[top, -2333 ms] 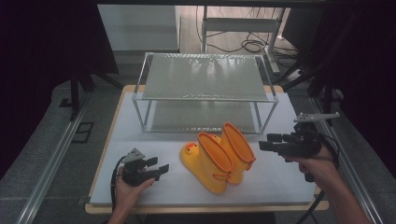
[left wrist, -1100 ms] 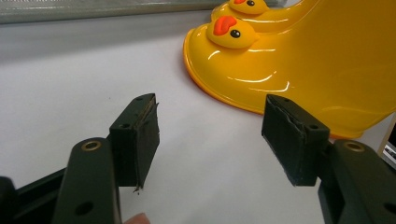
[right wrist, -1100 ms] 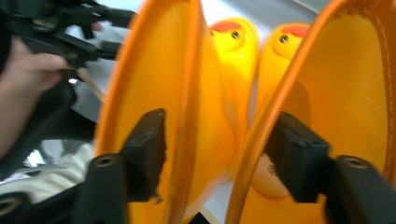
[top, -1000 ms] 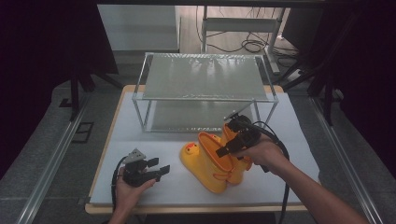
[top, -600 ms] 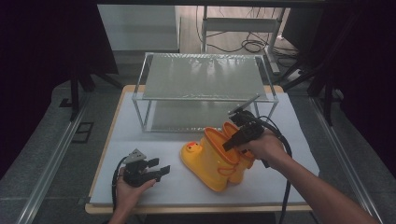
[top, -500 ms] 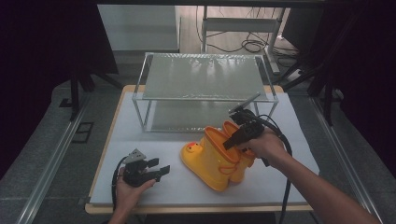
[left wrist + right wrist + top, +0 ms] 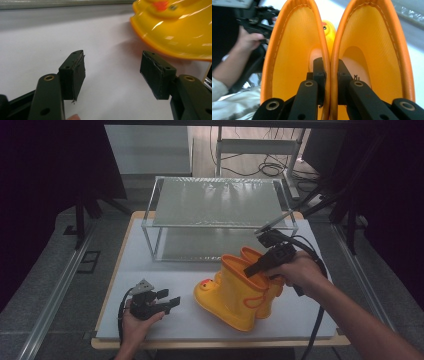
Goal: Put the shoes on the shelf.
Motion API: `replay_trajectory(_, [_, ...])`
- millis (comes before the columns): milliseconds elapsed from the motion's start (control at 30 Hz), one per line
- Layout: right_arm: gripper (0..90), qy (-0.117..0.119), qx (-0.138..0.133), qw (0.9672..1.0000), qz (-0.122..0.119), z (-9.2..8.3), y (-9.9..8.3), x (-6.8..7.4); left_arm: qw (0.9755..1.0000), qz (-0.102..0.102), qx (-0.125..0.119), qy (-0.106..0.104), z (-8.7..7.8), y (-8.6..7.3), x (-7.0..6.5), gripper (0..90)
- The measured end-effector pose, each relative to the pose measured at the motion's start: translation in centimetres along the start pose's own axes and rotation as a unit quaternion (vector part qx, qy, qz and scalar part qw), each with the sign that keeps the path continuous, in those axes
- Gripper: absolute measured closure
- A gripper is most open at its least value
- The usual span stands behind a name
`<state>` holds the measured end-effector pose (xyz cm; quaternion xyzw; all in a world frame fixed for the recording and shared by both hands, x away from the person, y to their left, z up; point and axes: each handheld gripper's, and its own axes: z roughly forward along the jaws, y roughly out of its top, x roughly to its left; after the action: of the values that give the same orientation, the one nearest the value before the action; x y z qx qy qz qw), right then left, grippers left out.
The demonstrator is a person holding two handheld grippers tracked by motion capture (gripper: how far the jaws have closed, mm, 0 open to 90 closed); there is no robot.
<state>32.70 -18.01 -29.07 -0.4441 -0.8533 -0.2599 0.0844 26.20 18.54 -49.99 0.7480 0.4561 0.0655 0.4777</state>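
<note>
A pair of yellow rubber boots [image 7: 235, 292] with orange rims and a duck face on the toe stands upright on the white table top, right of the middle. My right gripper [image 7: 251, 269] reaches down into their tops; its jaws have just been closing and are shut on the two touching shaft walls, one pad inside each boot [image 7: 329, 67]. The left boot's lining [image 7: 289, 50] and the right boot's lining [image 7: 374, 45] flank the jaws. My left gripper [image 7: 168, 301] rests low at the front left, open [image 7: 113, 72], with bare table between its pads. A boot toe [image 7: 175, 32] lies just beyond it.
A glass-topped wire shelf [image 7: 215, 202] stands at the back of the white table [image 7: 150, 265]. Cables trail from both grippers. The person's left hand and sleeve show in the right gripper view [image 7: 247, 40]. Metal rails run along both sides of the table.
My right hand came in from the right, closed its jaws on the boot tops and raised them, bringing the leaning boots upright. The left hand stayed put.
</note>
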Motion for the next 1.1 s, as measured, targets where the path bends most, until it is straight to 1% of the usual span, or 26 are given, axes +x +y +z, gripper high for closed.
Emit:
replay_trajectory(33, [82.6, 0.004, -0.006, 1.0000, -0.002, -0.6, -0.2, 0.1, 1.0000, 0.000, 0.000, 0.000, 0.0, 0.0, 0.0, 36.6])
replay_trajectory(67, [82.6, 0.008, -0.024, 0.9997, -0.001, -2.1, -0.5, 0.3, 1.0000, 0.000, 0.000, 0.001, 0.1, 0.0, 0.0, 36.6])
replay_trajectory(133, [82.6, 0.010, -0.027, 0.9996, -0.002, -2.4, -0.6, 0.3, 1.0000, 0.000, 0.001, 0.001, 0.1, 0.0, -0.1, 36.6])
replay_trajectory(267, [82.7, 0.016, -0.055, 0.9983, -0.010, -5.3, -0.9, 0.6, 1.0000, 0.000, 0.006, 0.001, 0.4, -0.1, -0.1, 36.7])
replay_trajectory(300, [82.7, 0.017, -0.060, 0.9980, -0.011, -5.8, -1.0, 0.7, 1.0000, -0.001, 0.007, 0.001, 0.5, -0.2, -0.1, 36.7])
replay_trajectory(367, [82.6, 0.014, -0.071, 0.9973, -0.015, -7.0, -1.0, 1.0, 1.0000, -0.001, 0.008, 0.000, 0.6, -0.2, -0.1, 36.7])
replay_trajectory(433, [82.7, 0.015, -0.082, 0.9963, -0.019, -8.2, -0.9, 1.3, 1.0000, -0.001, 0.009, 0.000, 0.6, -0.2, -0.2, 36.6])
replay_trajectory(467, [82.7, 0.010, -0.089, 0.9958, -0.023, -8.8, -0.9, 1.6, 1.0000, 0.000, 0.009, 0.000, 0.6, -0.2, -0.2, 36.7])
replay_trajectory(500, [82.7, 0.010, -0.096, 0.9948, -0.031, -10.0, -0.7, 2.1, 1.0000, 0.000, 0.009, 0.000, 0.6, -0.2, -0.2, 36.7])
replay_trajectory(533, [82.7, 0.010, -0.096, 0.9948, -0.031, -10.0, -0.7, 2.1, 1.0000, 0.001, 0.009, 0.000, 0.7, -0.2, -0.2, 36.7])
replay_trajectory(667, [82.7, 0.019, -0.116, 0.9925, -0.034, -12.1, -0.1, 2.7, 0.9999, 0.002, 0.011, 0.000, 0.7, -0.2, -0.2, 36.6])
replay_trajectory(700, [82.7, 0.015, -0.125, 0.9914, -0.035, -12.6, 0.1, 2.8, 0.9999, 0.000, 0.011, -0.001, 0.7, -0.2, -0.2, 36.6])
replay_trajectory(767, [82.7, 0.018, -0.138, 0.9895, -0.038, -13.8, 0.6, 2.9, 0.9999, 0.000, 0.010, -0.001, 0.7, -0.2, -0.2, 36.6])
replay_trajectory(800, [82.8, 0.018, -0.148, 0.9881, -0.038, -14.5, 1.1, 2.8, 0.9999, 0.000, 0.010, 0.000, 0.7, -0.2, -0.1, 36.6])
replay_trajectory(833, [82.8, 0.018, -0.148, 0.9881, -0.038, -14.5, 1.1, 2.8, 1.0000, -0.001, 0.010, 0.000, 0.7, -0.2, -0.1, 36.6])
replay_trajectory(933, [82.8, 0.015, -0.165, 0.9856, -0.033, -15.7, 2.2, 2.2, 1.0000, -0.001, 0.009, 0.000, 0.7, -0.2, -0.1, 36.6])
replay_trajectory(1033, [82.8, 0.010, -0.179, 0.9834, -0.029, -16.4, 3.6, 1.5, 0.9999, -0.001, 0.010, 0.000, 0.7, -0.2, 0.0, 36.6])
replay_trajectory(1067, [82.9, 0.006, -0.192, 0.9811, -0.021, -16.7, 4.6, 0.8, 0.9999, -0.001, 0.010, 0.000, 0.7, -0.2, 0.0, 36.6])
replay_trajectory(1100, [82.9, 0.006, -0.192, 0.9811, -0.021, -16.7, 4.6, 0.8, 1.0000, -0.001, 0.010, 0.000, 0.7, -0.2, 0.0, 36.6])
